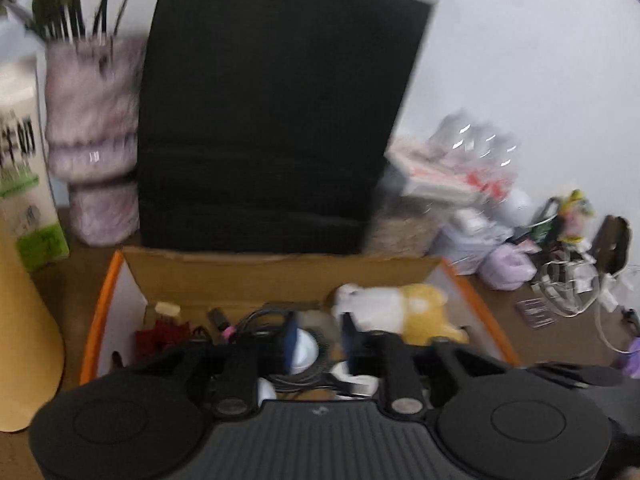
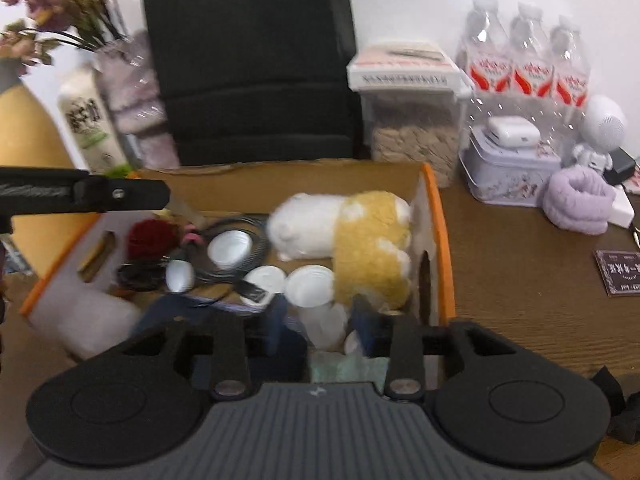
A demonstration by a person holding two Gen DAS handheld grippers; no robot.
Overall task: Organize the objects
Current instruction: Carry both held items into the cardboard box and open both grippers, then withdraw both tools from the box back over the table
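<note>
— Left gripper: jaws apart, nothing clamped, hovering over the cardboard box above a coil of black cable and a white lid.

— Right gripper?

— Also apart and empty, poised over the near end of the same box, just above a clear plastic cup and two white lids.

— Contents so far?

— Plenty already inside: a white-and-yellow plush toy against the right wall, a red fuzzy item, cable, lids, a small white bulb-like piece. Hard to name more through the blur.

— Left outside?

— Quite a lot on the wooden table: a lilac towel roll, a patterned tin with a white case on top, a dark card, a white astronaut figure. Bottled water and a cereal container by the wall.

— Verdict?

— Probably midway: box well filled, right side of the table not yet cleared.
</note>
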